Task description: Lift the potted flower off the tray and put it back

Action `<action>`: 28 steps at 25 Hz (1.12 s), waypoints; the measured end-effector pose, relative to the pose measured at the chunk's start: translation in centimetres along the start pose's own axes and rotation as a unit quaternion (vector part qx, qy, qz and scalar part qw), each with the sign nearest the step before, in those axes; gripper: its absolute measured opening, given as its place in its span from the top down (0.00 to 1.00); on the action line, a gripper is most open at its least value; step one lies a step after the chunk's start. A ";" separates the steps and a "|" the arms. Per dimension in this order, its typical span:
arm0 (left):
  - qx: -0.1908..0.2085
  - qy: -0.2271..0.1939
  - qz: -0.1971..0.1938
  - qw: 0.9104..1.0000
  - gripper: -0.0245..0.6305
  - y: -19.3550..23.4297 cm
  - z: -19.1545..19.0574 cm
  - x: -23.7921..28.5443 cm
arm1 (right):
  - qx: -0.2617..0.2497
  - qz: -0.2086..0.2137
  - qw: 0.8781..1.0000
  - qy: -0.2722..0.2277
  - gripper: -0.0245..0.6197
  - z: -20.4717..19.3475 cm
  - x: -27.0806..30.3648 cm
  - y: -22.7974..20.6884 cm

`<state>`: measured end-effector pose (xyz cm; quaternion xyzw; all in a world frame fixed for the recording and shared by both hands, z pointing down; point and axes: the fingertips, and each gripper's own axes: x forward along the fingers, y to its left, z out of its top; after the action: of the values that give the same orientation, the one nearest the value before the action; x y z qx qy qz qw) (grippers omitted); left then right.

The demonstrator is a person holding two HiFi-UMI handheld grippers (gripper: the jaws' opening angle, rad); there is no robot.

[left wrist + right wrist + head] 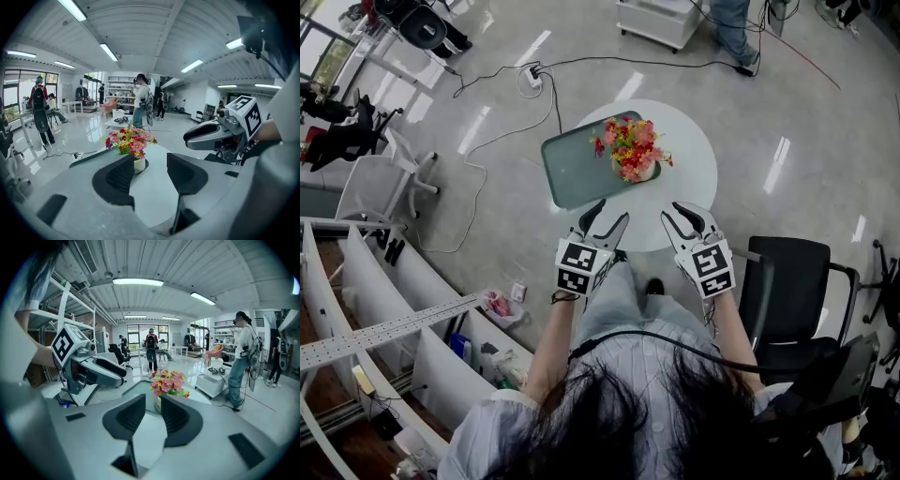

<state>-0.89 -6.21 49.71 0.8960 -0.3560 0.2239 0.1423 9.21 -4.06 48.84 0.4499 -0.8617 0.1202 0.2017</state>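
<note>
The round white table carries a green tray; the potted flower stands upright at the tray's right end; both grippers hang at the table's near edge, well short of the pot, which lies ahead and between them; the left gripper, jaws spread wide and empty, looks slightly nearer; the right gripper shows a narrow gap, holding nothing.
</note>
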 end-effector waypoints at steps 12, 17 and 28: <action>-0.044 -0.025 0.015 0.999 0.71 -5.8 -1.6 -3.7 | -0.020 0.040 0.999 -0.022 0.81 -0.7 -4.9 3.6; -0.050 -0.037 0.030 0.998 0.79 -7.3 -2.2 -5.9 | -0.026 0.059 0.998 -0.016 0.82 -1.9 -7.0 6.1; -0.052 -0.028 0.038 0.998 0.85 -10.4 -4.7 -8.8 | -0.043 0.099 0.994 -0.019 0.84 -3.3 -9.7 10.2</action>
<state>-0.69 8.17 48.34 0.8792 -0.4046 0.1850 0.1705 6.54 10.07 47.07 0.3555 -0.9101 0.0936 0.1914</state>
